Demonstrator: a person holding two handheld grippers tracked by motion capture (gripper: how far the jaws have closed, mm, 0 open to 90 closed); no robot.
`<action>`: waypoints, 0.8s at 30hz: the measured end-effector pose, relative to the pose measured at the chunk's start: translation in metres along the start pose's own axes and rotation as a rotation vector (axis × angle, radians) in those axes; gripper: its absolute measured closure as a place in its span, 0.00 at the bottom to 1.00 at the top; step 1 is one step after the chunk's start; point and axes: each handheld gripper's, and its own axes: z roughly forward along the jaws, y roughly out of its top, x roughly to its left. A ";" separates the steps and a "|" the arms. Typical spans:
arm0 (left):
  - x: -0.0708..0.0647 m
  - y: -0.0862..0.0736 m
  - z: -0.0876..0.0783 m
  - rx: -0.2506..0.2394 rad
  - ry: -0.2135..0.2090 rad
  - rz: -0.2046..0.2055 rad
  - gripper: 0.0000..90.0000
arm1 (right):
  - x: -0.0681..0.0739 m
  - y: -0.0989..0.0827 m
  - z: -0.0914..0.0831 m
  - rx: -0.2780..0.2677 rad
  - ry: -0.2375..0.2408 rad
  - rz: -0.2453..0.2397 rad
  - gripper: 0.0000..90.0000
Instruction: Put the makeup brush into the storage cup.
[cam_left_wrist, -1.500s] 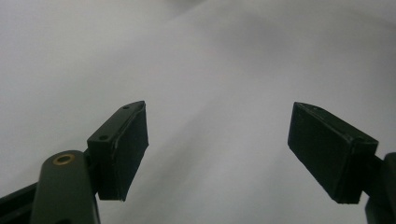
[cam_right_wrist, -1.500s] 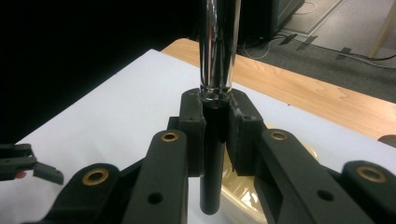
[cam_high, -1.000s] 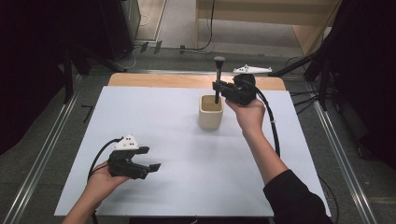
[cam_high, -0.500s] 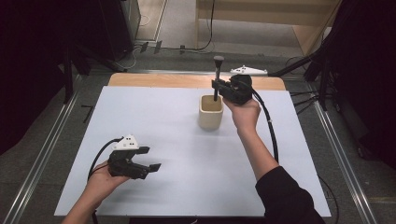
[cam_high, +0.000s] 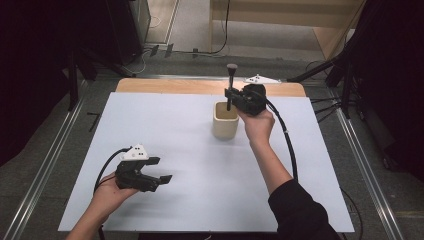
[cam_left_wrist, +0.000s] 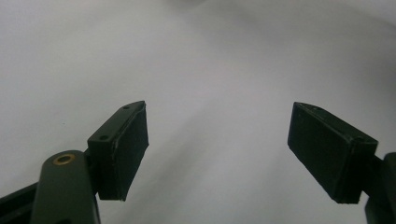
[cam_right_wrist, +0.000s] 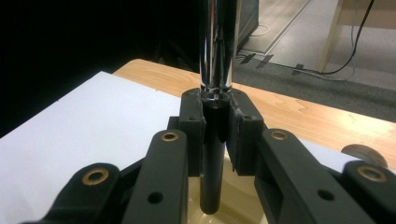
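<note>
I've got my right gripper (cam_high: 229, 94) clamped on a slim black-and-chrome rod-shaped tool (cam_high: 231, 82), upper centre of frame, long axis upright, knobbed end up, lower tip inside the smooth cream cylindrical cup (cam_high: 225, 122). My left gripper (cam_high: 162, 170), lower left, gapes wide over the matte white tabletop (cam_high: 190, 200), holding nothing.

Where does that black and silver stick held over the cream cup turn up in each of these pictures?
High view: the stick stands upright at top centre, clamped by the right gripper, its lower end in the cream cup.
Left gripper view: white table sheet between open jaws; I can't find the stick here.
Right gripper view: the stick runs up the middle, pinched between the jaws, above the cup.
Shared landmark: the white sheet.
</note>
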 end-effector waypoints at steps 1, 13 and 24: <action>0.000 0.000 0.000 0.000 0.000 0.000 0.23 | 0.000 -0.002 0.001 0.001 0.000 0.002 0.88; 0.000 0.000 0.000 0.002 -0.001 0.003 0.23 | 0.001 -0.021 0.009 0.020 0.007 0.010 0.88; 0.000 0.000 0.000 0.003 -0.001 0.004 0.23 | -0.001 -0.036 0.013 0.053 0.015 0.020 0.88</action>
